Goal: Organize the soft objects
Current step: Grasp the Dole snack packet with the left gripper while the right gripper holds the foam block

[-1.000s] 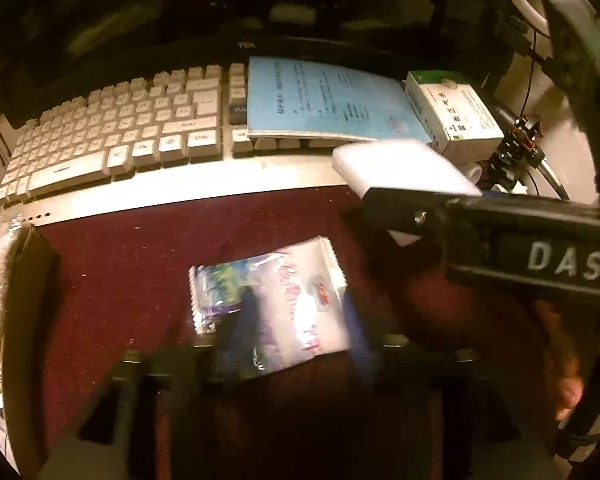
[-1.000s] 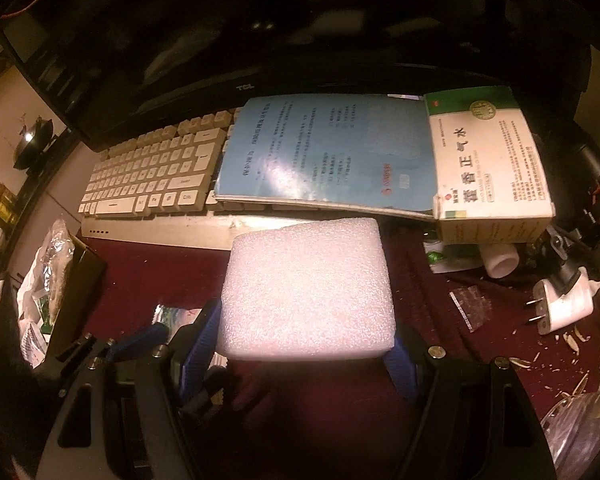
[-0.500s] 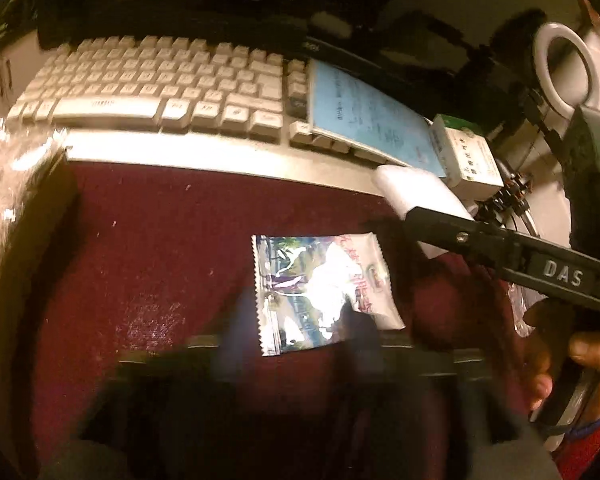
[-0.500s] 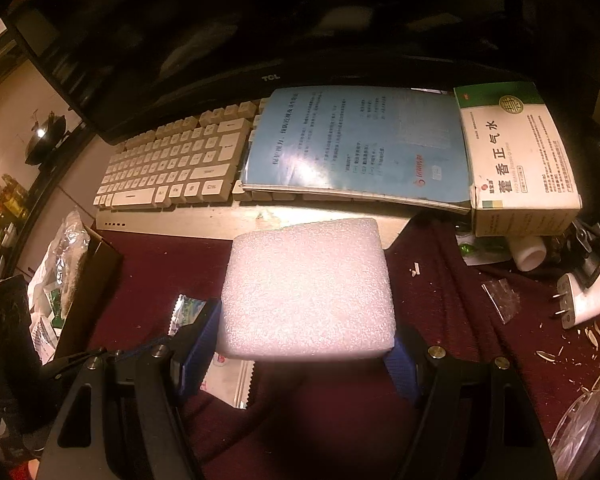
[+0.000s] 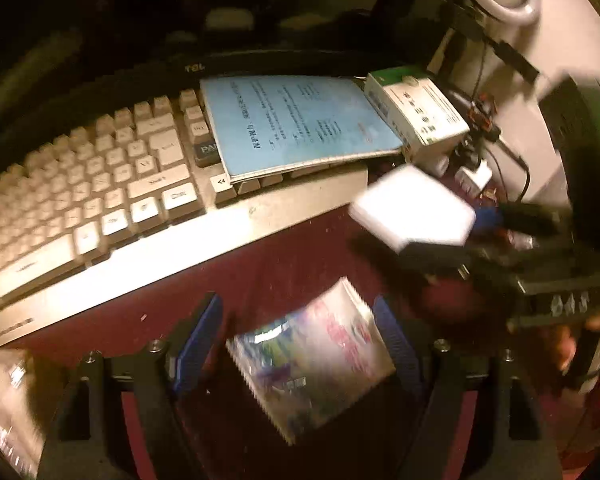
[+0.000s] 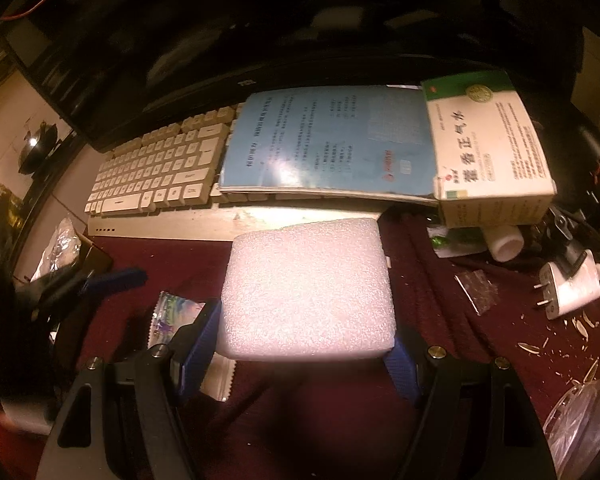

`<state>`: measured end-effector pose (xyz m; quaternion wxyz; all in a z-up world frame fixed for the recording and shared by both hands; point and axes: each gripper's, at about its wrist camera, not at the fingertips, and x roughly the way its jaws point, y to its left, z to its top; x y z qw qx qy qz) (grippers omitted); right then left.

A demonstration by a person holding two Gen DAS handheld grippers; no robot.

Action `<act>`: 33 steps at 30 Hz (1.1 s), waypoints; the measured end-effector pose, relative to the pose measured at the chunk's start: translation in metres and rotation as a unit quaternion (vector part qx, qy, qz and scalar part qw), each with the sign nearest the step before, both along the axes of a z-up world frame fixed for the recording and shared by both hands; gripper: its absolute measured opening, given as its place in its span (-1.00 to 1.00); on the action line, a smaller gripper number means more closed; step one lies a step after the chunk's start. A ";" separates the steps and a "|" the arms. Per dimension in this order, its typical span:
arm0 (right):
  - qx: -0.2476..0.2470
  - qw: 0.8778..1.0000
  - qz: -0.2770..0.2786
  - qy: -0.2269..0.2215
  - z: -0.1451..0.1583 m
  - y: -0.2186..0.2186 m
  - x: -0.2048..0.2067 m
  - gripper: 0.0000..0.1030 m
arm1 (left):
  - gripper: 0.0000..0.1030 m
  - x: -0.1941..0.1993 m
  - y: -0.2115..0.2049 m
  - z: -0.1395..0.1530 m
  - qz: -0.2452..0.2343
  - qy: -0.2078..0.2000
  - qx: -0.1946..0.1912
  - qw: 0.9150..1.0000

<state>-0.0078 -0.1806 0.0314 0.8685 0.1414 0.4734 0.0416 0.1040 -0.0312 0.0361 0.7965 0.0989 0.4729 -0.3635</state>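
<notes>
The white foam block (image 6: 308,288) sits pinched between the blue-padded fingers (image 6: 200,344) of the right gripper (image 6: 300,350), held above the dark red tabletop (image 6: 440,320). Its broad face is turned up toward the camera, and its slightly longer axis runs across the gripper, from one finger to the other, with the far edge pointing at the keyboard (image 6: 156,172). In the left wrist view the same foam block (image 5: 414,212) appears tilted, one corner toward the keyboard (image 5: 84,208), with the right gripper (image 5: 476,236) reaching in level from the right side.

The snack packet (image 5: 312,360) lies flat on the tabletop (image 5: 280,276) between the spread fingers (image 5: 198,340) of the left gripper (image 5: 300,344); whether they touch it is unclear. Its long axis runs diagonally, from near left to far right, though blur softens its outline. From the right wrist, only part of the snack packet (image 6: 172,316) shows, just left of and below the block.

A blue booklet (image 6: 332,144) rests on the right end of the keyboard, and a green and white medicine box (image 6: 492,152) lies touching its right edge. A white plug adapter (image 6: 568,288) sits on the tabletop farther right.
</notes>
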 end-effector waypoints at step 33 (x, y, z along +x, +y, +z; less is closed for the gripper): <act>0.037 0.999 -0.010 0.012 -0.015 -0.005 -0.003 0.55 | 0.09 -0.069 -0.004 -0.014 0.008 -0.048 0.062 0.997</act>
